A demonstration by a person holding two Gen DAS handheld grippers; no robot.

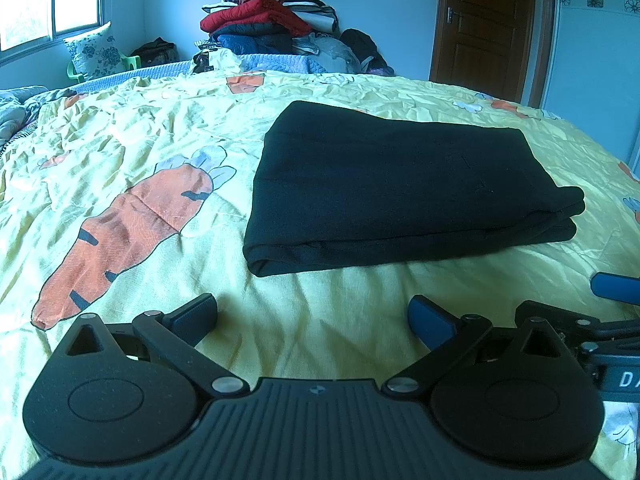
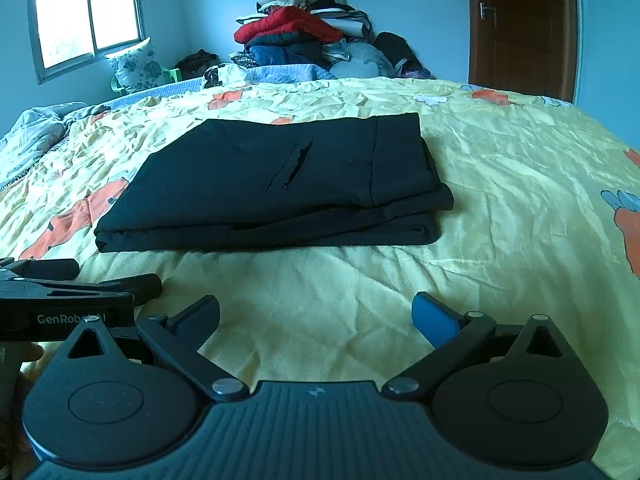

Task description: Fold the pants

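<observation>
In the left wrist view, the left hand-held gripper [image 1: 314,318] hovers low over the bed with its two blue-padded fingers spread wide and nothing between them. The black pants [image 1: 400,188] lie folded into a flat, layered rectangle on the yellow carrot-print bedsheet [image 1: 120,160], just beyond the fingertips and a little to the right, not touched by either finger. At the right edge, part of the right hand-held gripper [image 1: 616,286] shows beside the left one, near the pants' near right corner. Far behind, a pile of clothes [image 1: 268,20] rises at the head of the bed, with a floral pillow [image 1: 96,50] under the window on the left and a brown door [image 1: 488,20] on the right. In the right wrist view, the right hand-held gripper [image 2: 316,316] is likewise spread open and holds nothing, resting above bare sheet. The pants [image 2: 272,184] sit ahead and slightly left, their stacked layers visible along the near edge and a pocket slit on the top face. The left hand-held gripper [image 2: 100,278] shows at the left edge, just short of the pants' near left corner.
</observation>
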